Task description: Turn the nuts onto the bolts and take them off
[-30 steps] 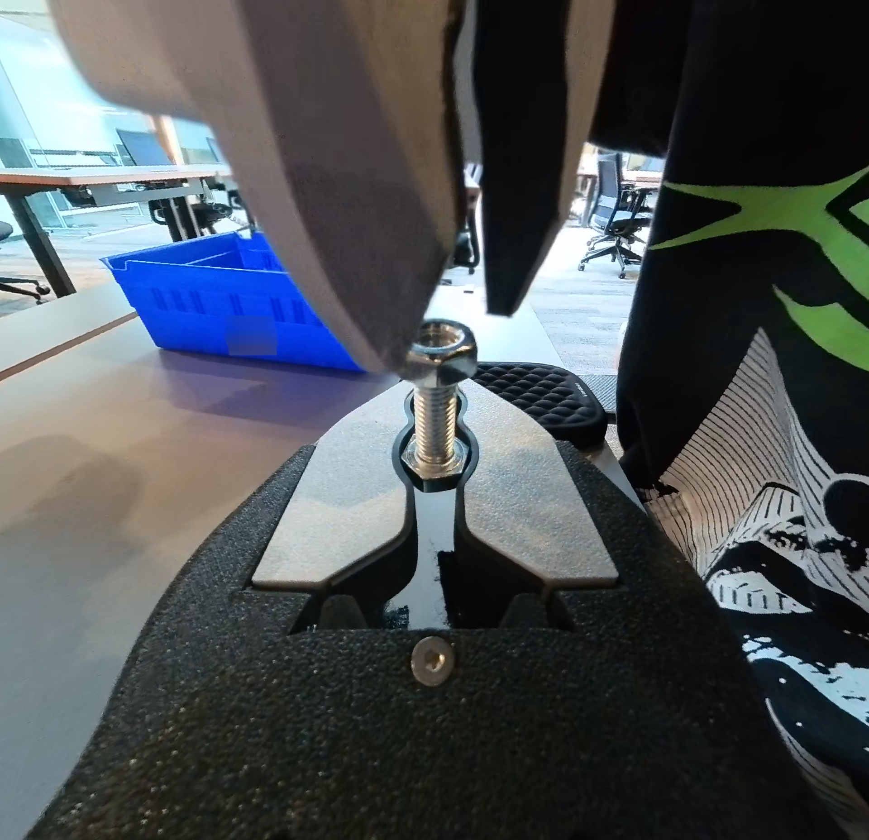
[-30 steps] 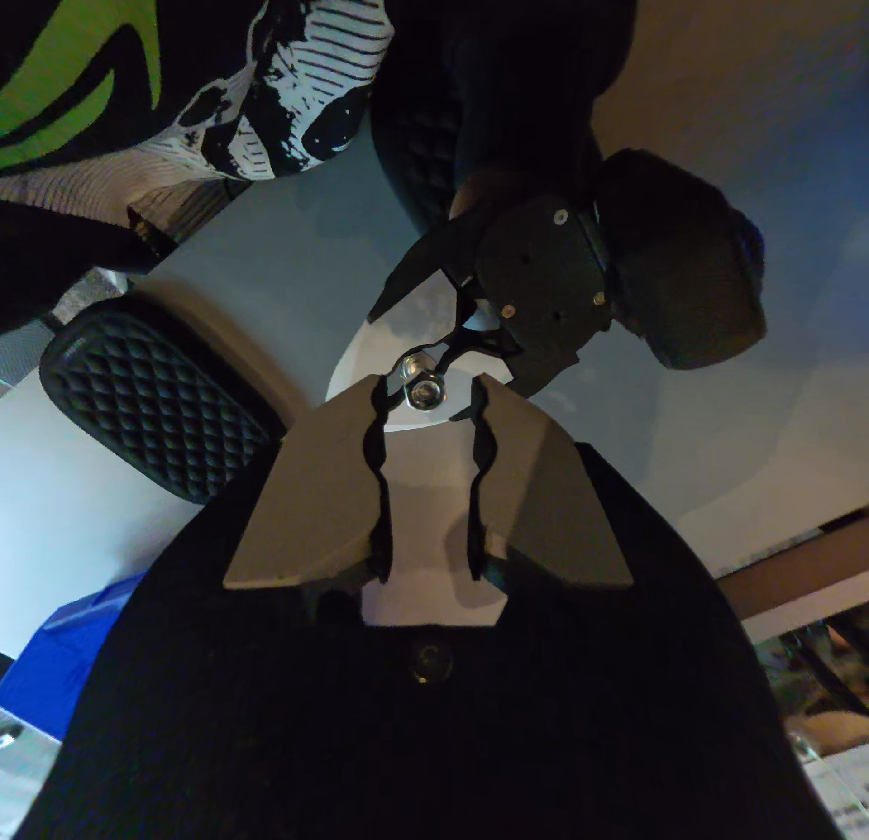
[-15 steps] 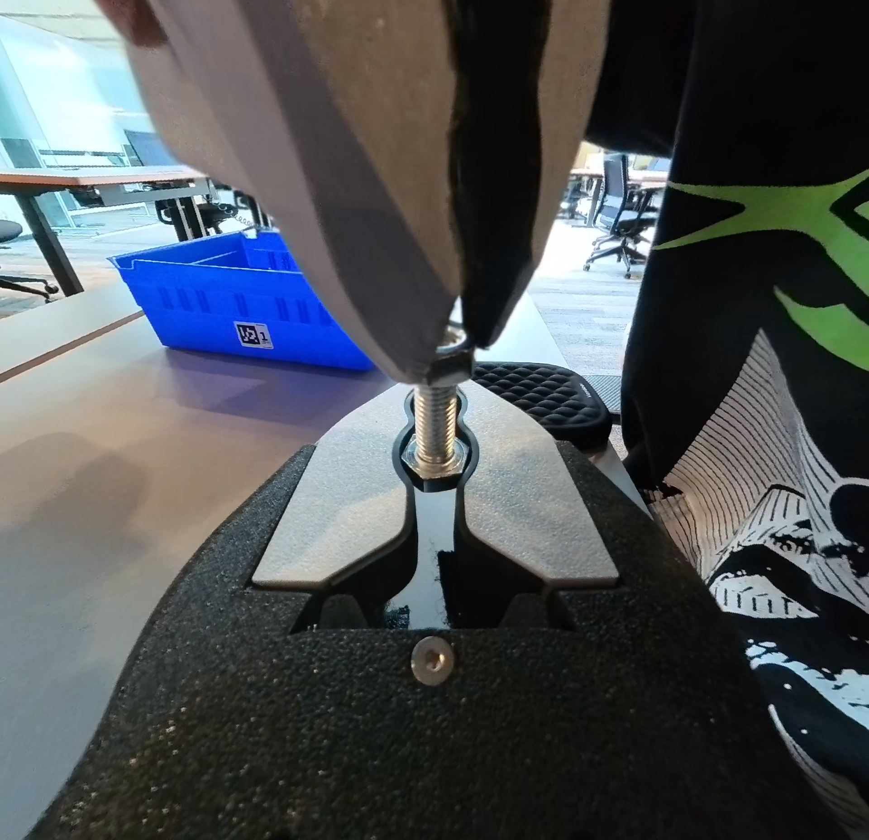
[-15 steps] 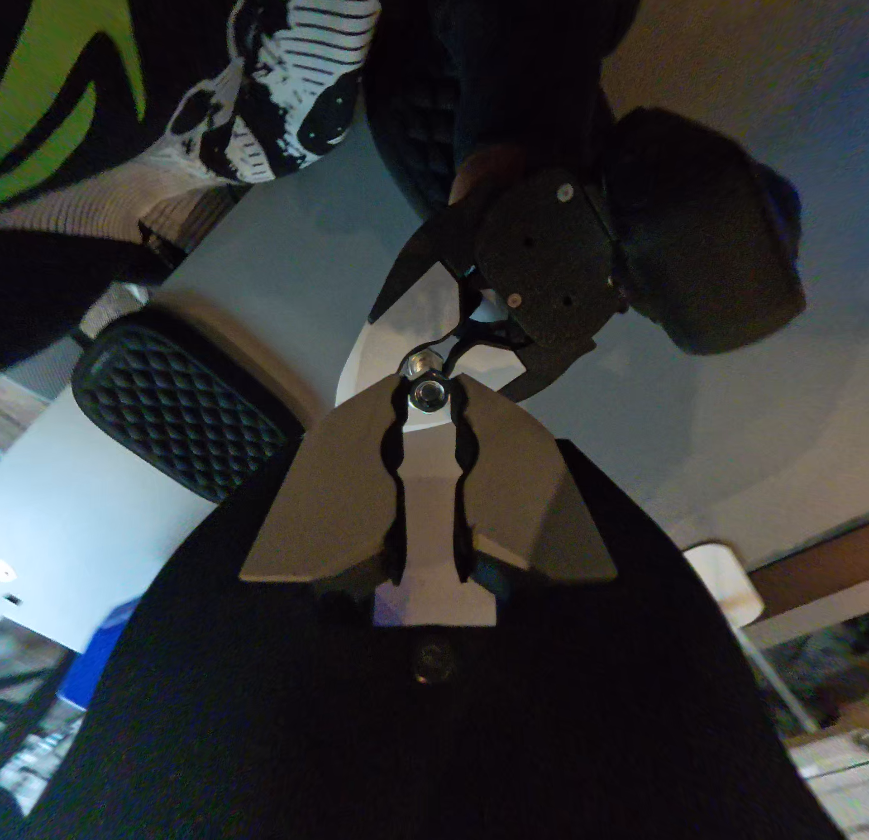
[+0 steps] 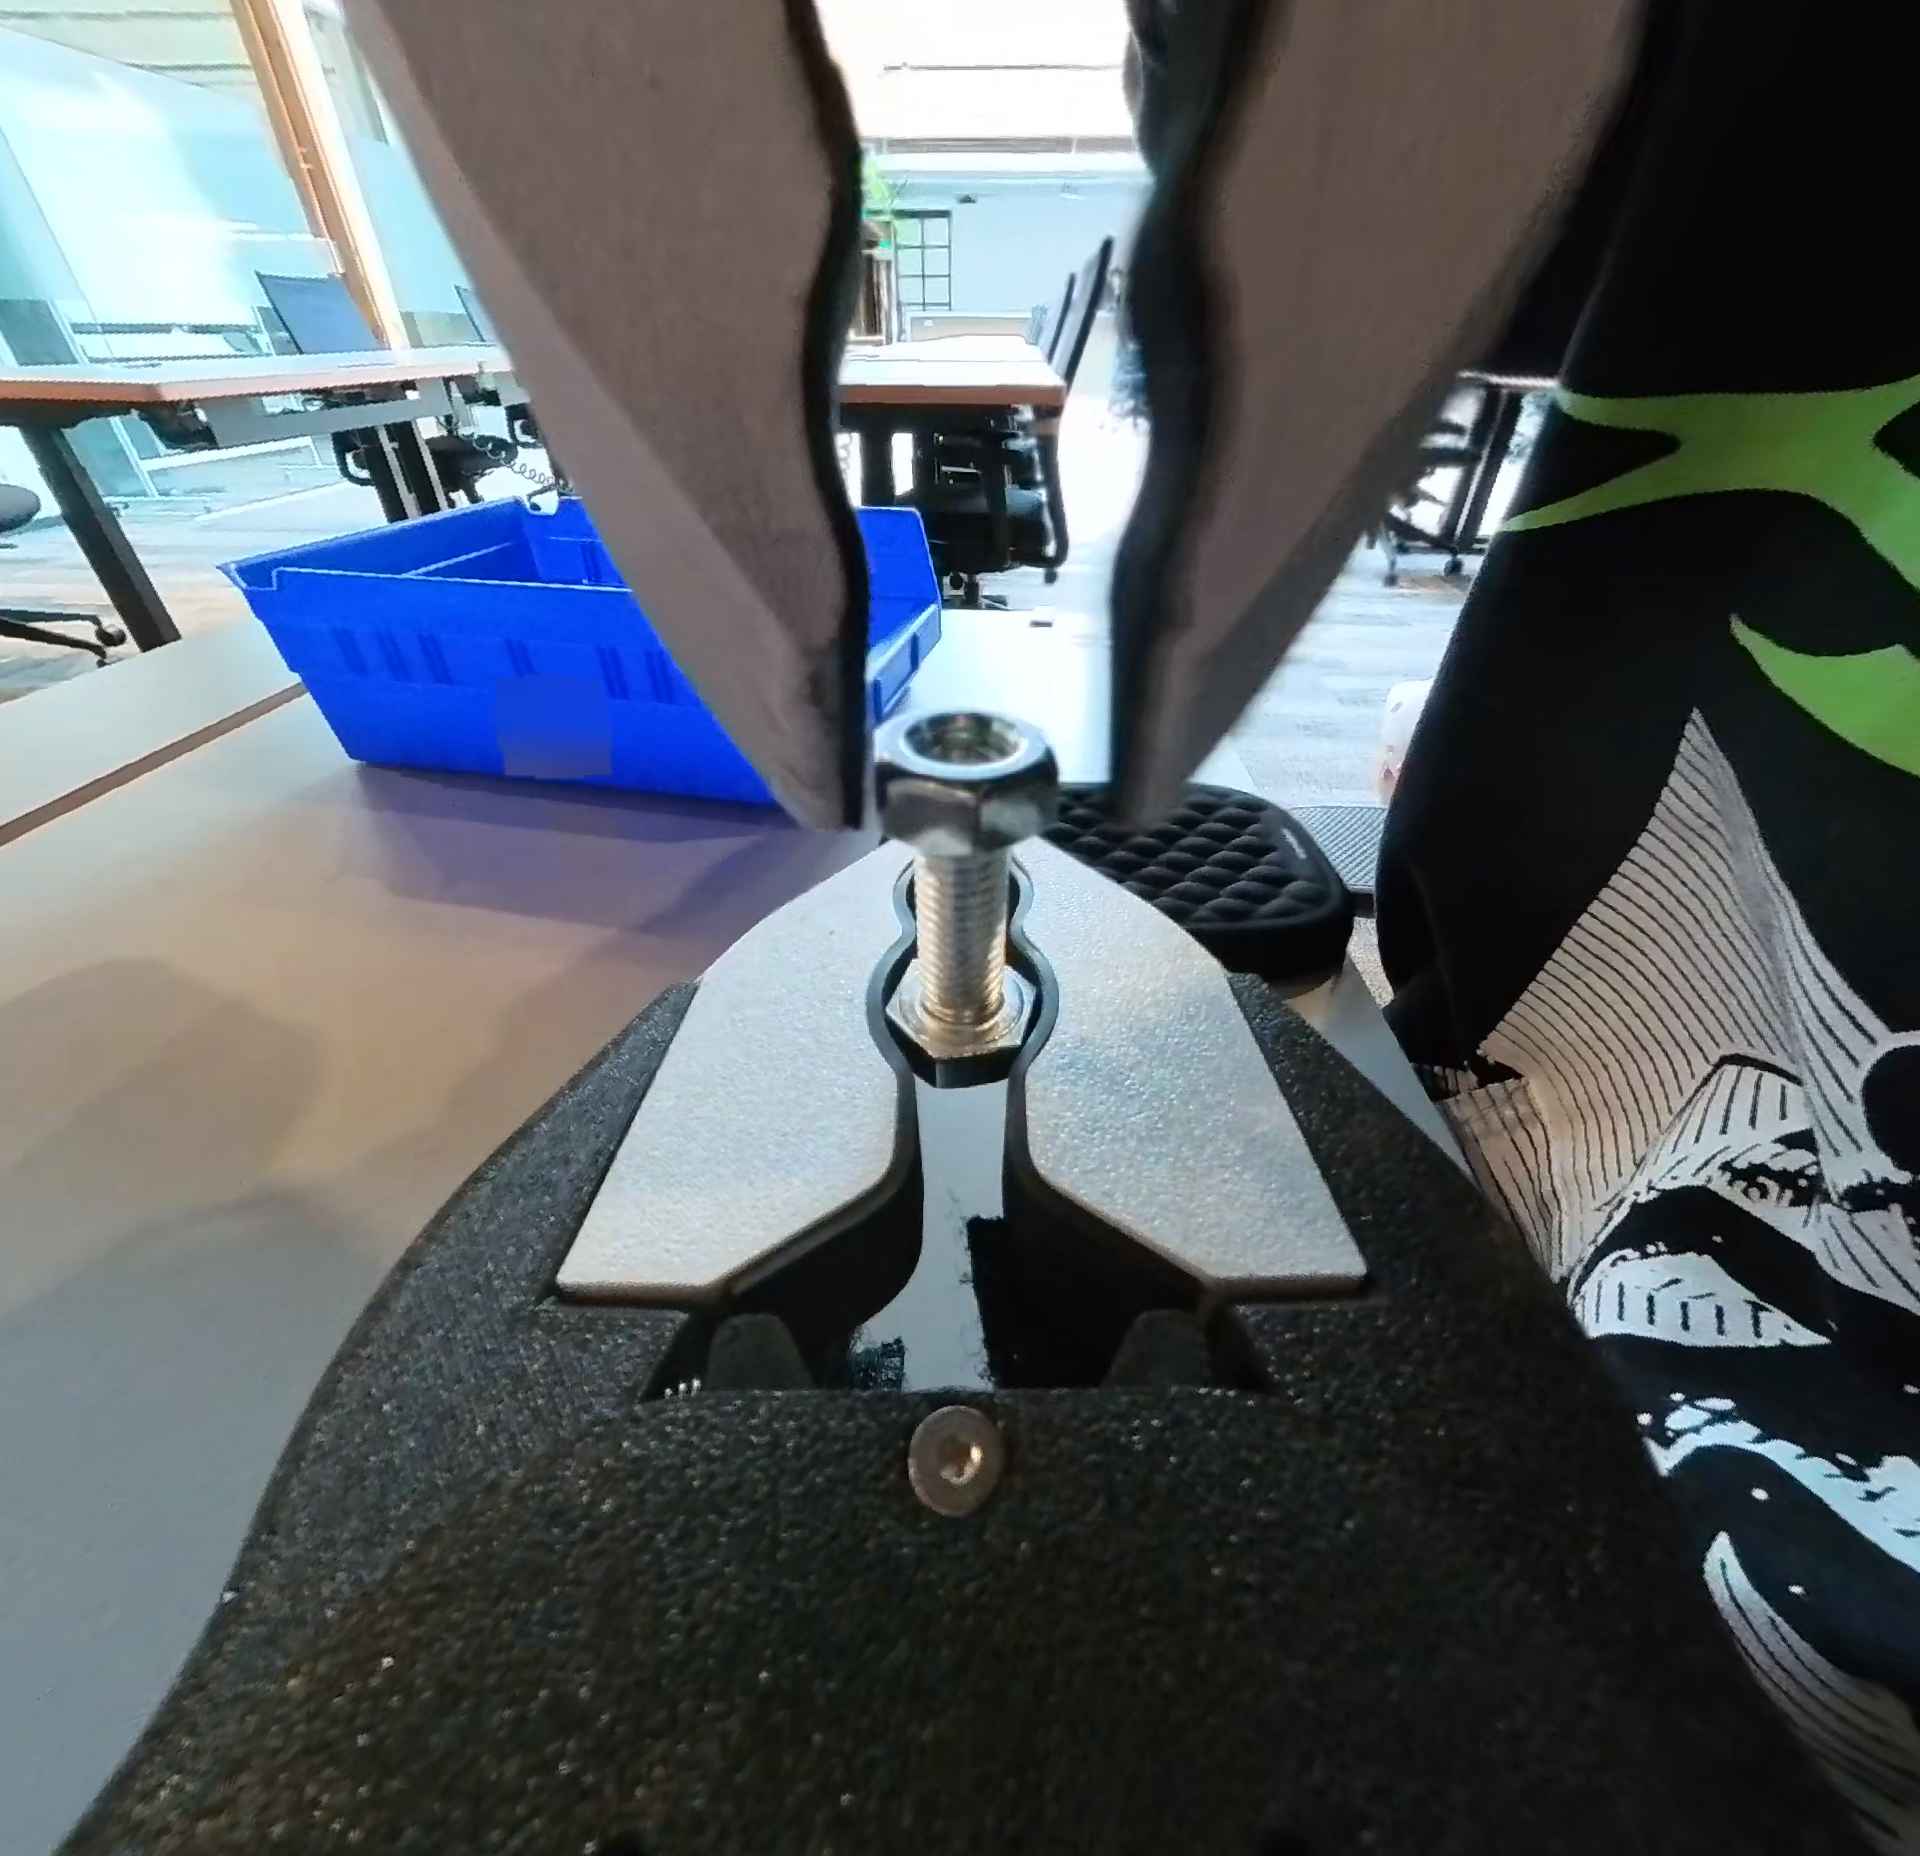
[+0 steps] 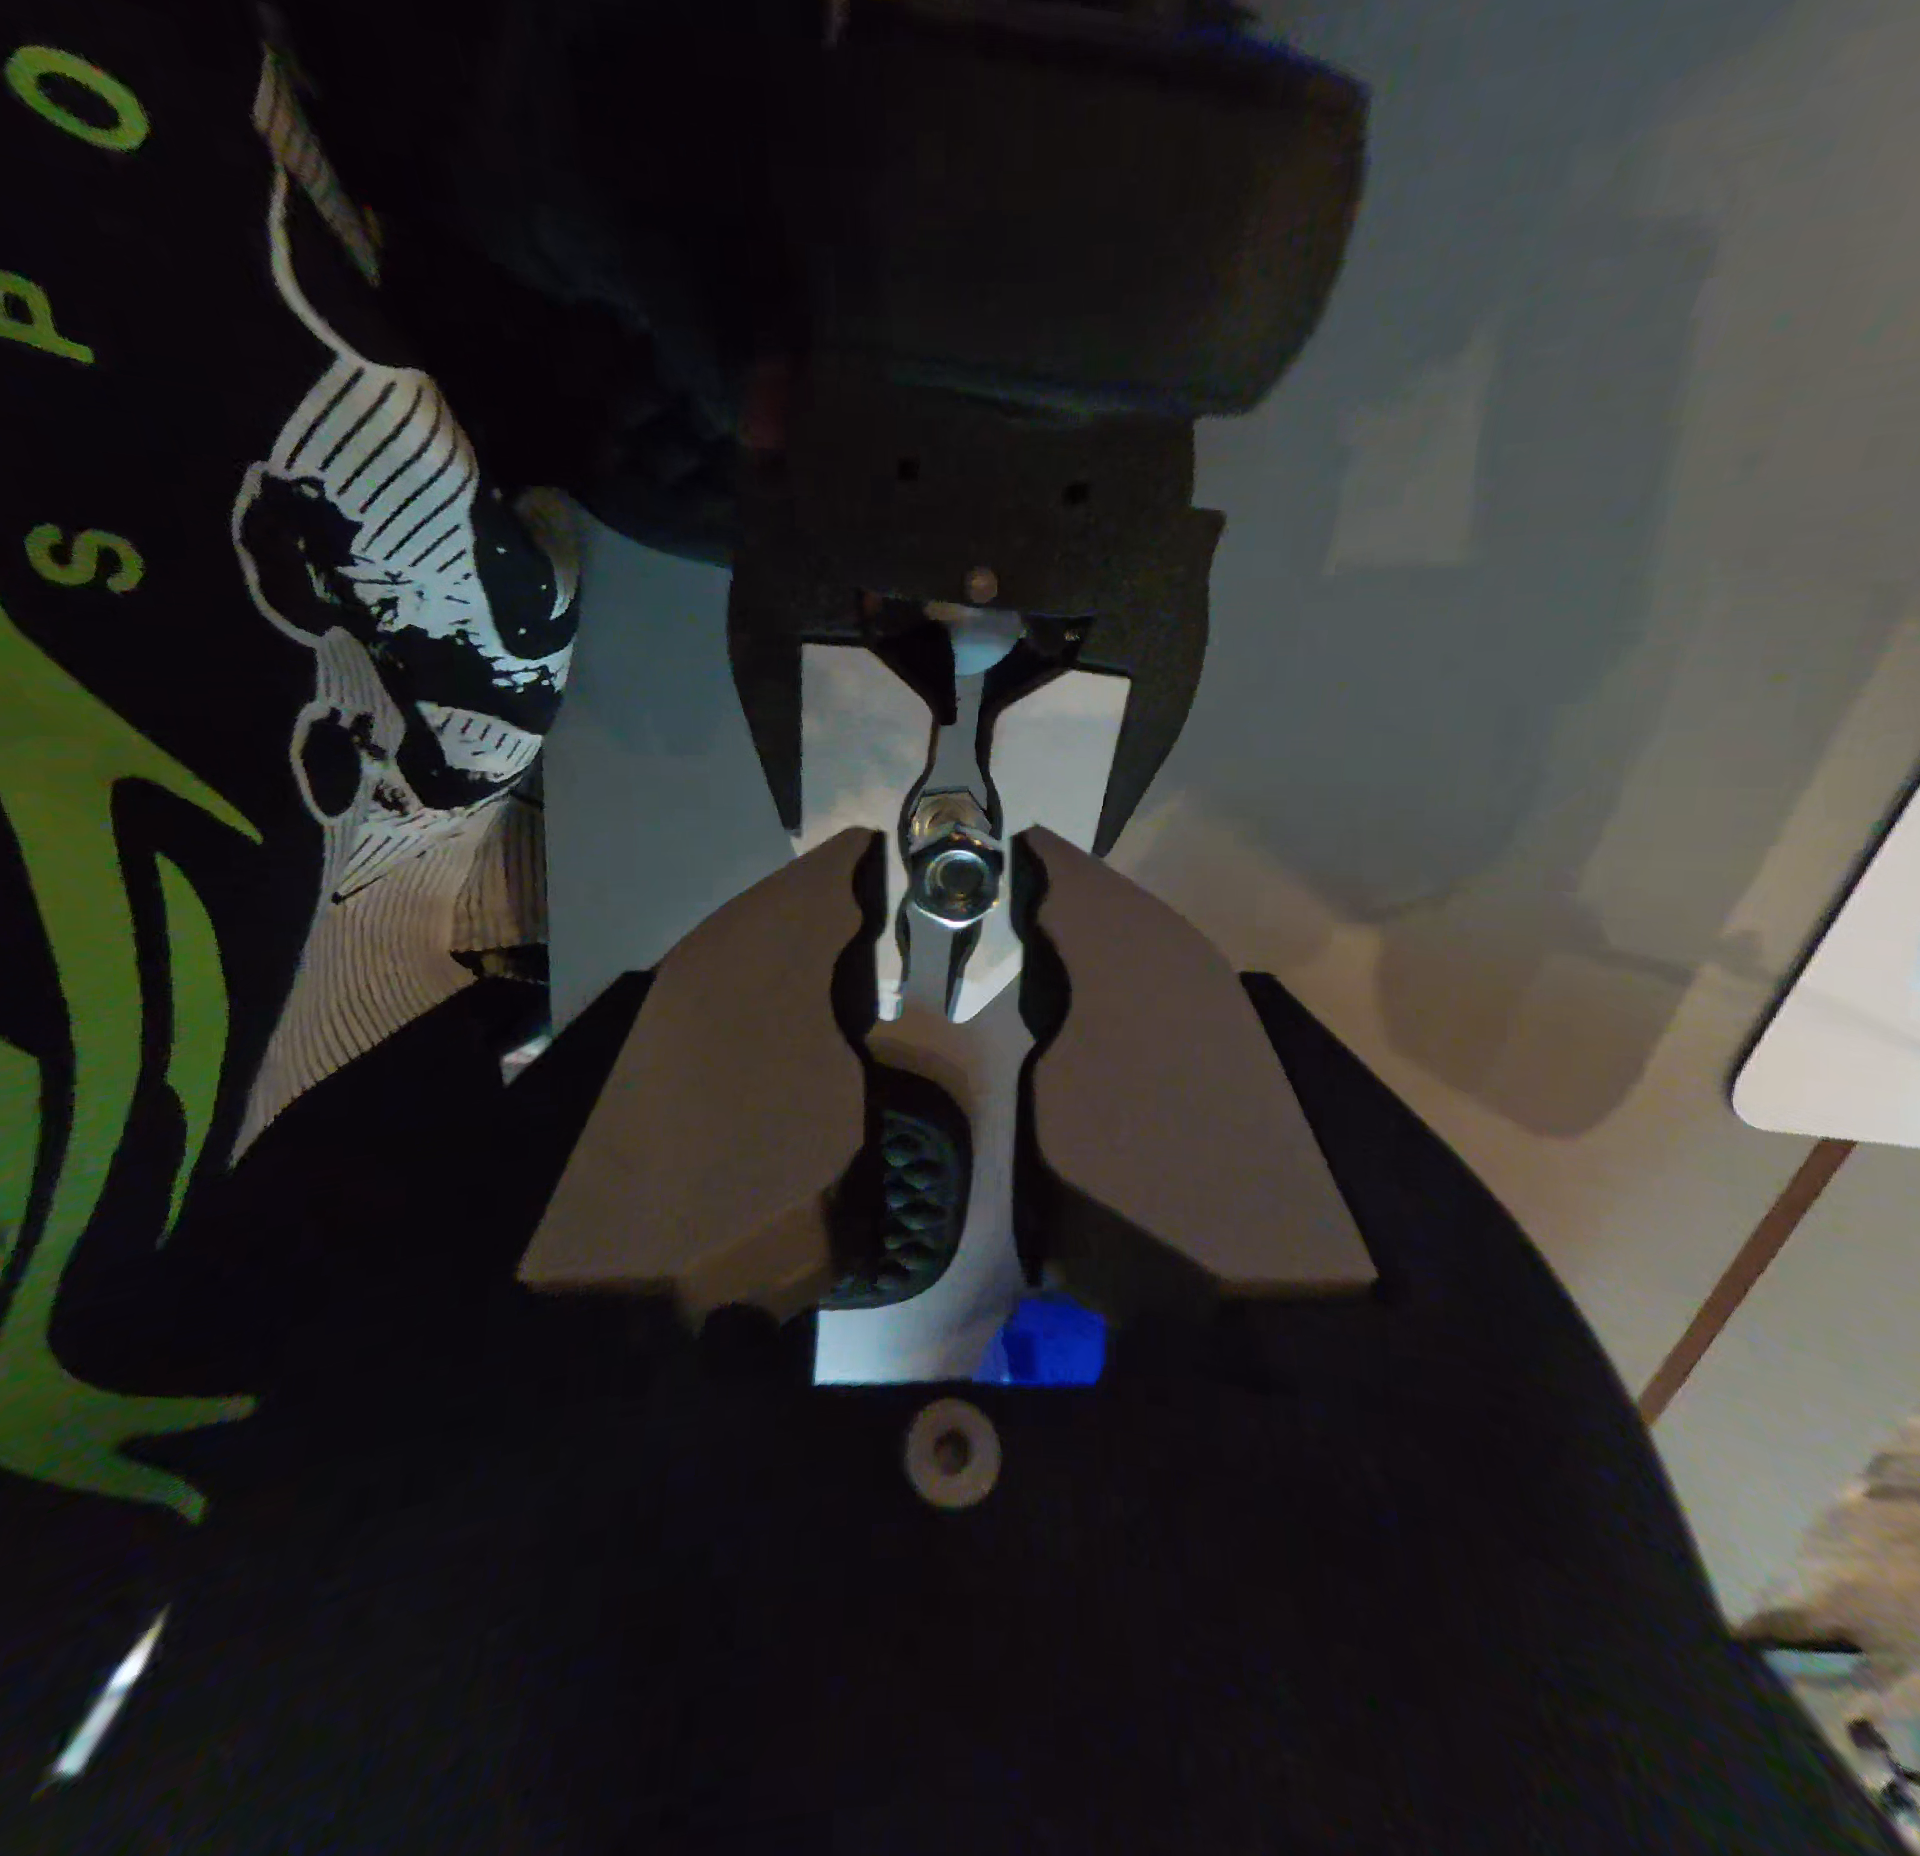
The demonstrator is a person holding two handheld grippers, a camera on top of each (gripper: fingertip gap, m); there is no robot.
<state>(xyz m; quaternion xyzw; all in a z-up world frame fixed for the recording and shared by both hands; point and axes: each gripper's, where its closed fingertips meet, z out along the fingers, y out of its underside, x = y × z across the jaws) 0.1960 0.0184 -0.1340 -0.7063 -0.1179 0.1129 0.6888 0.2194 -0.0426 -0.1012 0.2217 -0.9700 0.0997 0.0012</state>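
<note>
Between the fingers of the left tool a bolt stands upright, clamped by its head, with a nut at the top of its thread. Directly above it the right tool hangs spread wide, one finger edge touching the nut, the other clear with open room. Beyond lie a blue bin and a black pad on the worktop; a person's black shirt crowds the right side.
</note>
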